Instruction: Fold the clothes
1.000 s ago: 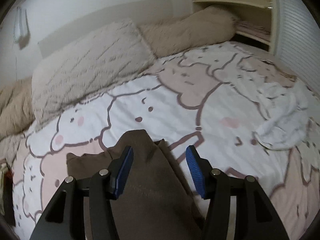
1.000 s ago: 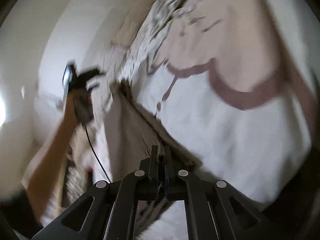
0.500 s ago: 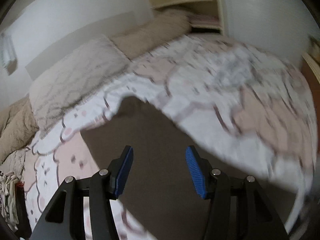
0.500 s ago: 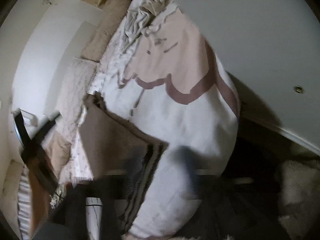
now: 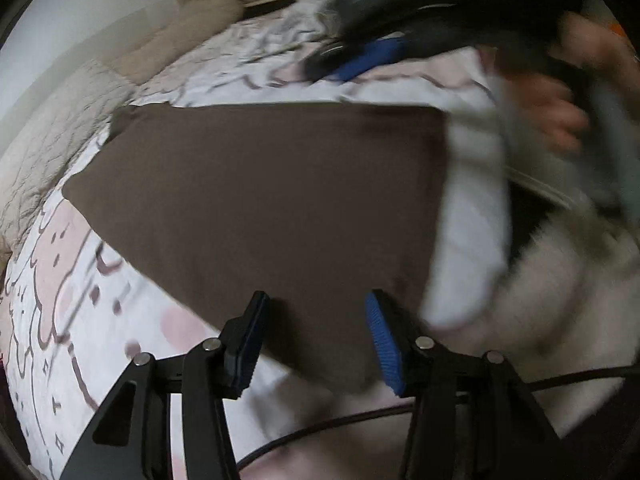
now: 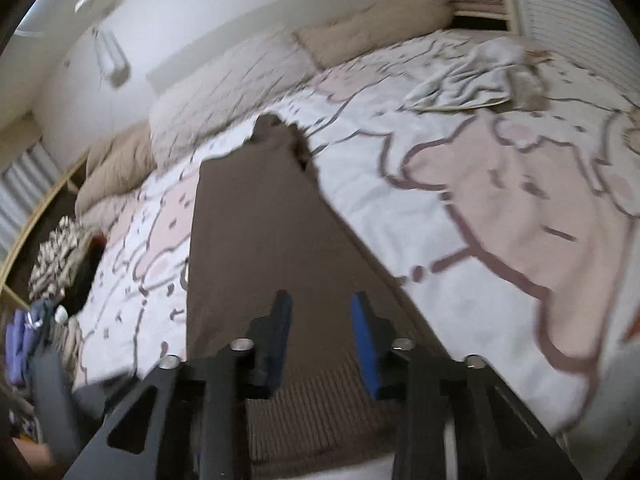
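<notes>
A brown garment lies spread flat on the cartoon-print bedcover. My left gripper hovers over the garment's near edge. Its jaws are closing, with the cloth below them but not pinched. In the right wrist view the same brown garment stretches away, its ribbed hem closest to me. My right gripper hangs just above that hem. Its jaws are also closing and press on nothing. In the left wrist view the right gripper shows as a blur, with one of its pads and a hand at the top right.
A crumpled white garment lies at the far right of the bed. Pillows line the wall, with shelves behind. A clothes pile sits off the left side. A cable runs beneath my left gripper, near the bed's edge.
The right gripper let go of the brown hem, opened and rolled level. The left gripper swept sideways along the bed, and the brown garment now lies spread out flat.
</notes>
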Demonstrator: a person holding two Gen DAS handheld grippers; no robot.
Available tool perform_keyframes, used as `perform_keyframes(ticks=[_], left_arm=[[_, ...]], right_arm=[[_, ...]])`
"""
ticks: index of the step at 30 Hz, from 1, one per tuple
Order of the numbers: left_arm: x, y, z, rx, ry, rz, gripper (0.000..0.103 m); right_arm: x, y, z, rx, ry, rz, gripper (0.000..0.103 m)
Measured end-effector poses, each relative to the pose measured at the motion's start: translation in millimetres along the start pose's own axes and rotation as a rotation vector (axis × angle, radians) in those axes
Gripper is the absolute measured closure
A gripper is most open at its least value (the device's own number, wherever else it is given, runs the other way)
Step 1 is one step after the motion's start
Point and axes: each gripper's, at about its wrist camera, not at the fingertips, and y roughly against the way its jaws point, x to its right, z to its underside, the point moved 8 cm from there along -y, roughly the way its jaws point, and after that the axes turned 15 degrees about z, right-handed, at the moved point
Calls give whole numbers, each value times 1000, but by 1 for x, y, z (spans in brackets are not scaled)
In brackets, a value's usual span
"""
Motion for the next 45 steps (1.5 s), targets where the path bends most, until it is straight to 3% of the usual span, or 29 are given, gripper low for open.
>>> perform_keyframes(ticks=[5,7,9,10,11,15,24,25,26,27,28,32,38,42,43,44,45], left_arm=[[7,51,26,57,85,-8,52],[2,75,34,100,102,-34,52],[-2,88,39,133,122,-46,50],[-8,86,40,144,174,-16,49],[-13,85,41,154,227,14,49],[-29,55,47,161,484,182,49],[-51,4,33,191,886,426,49],[-52,2,31,192,940,486,54],[-50,-2,29,180,990,560,65],[-49,-5,27,167,1039,634,88],[-48,-7,25,155,1081,695,91],[-51,-1,20,143,1097,714,91],[-62,15,4,189,1125,748,91],[-65,22,1,207,1130,775,91],[-65,22,0,207,1132,779,91],[-66,23,0,206,1134,782,91],[-66,23,0,205,1137,784,91]], right_arm=[[4,-22,25,-132,66,61,75],[8,-9,31,-103,80,63,75],[4,25,31,18,109,39,70],[0,42,32,77,138,34,42],[-4,54,37,106,173,35,20],[-18,91,61,142,277,21,21],[-15,97,87,126,226,49,21],[-15,98,88,138,245,60,21],[-16,97,88,146,266,70,21],[-18,96,89,148,292,80,21],[-19,95,91,142,327,94,21],[-30,91,106,126,469,113,21],[-66,89,138,177,715,96,21],[-89,82,146,309,858,180,21],[-92,80,146,333,878,197,24],[-95,78,145,360,902,214,38],[-99,76,144,387,926,231,46]])
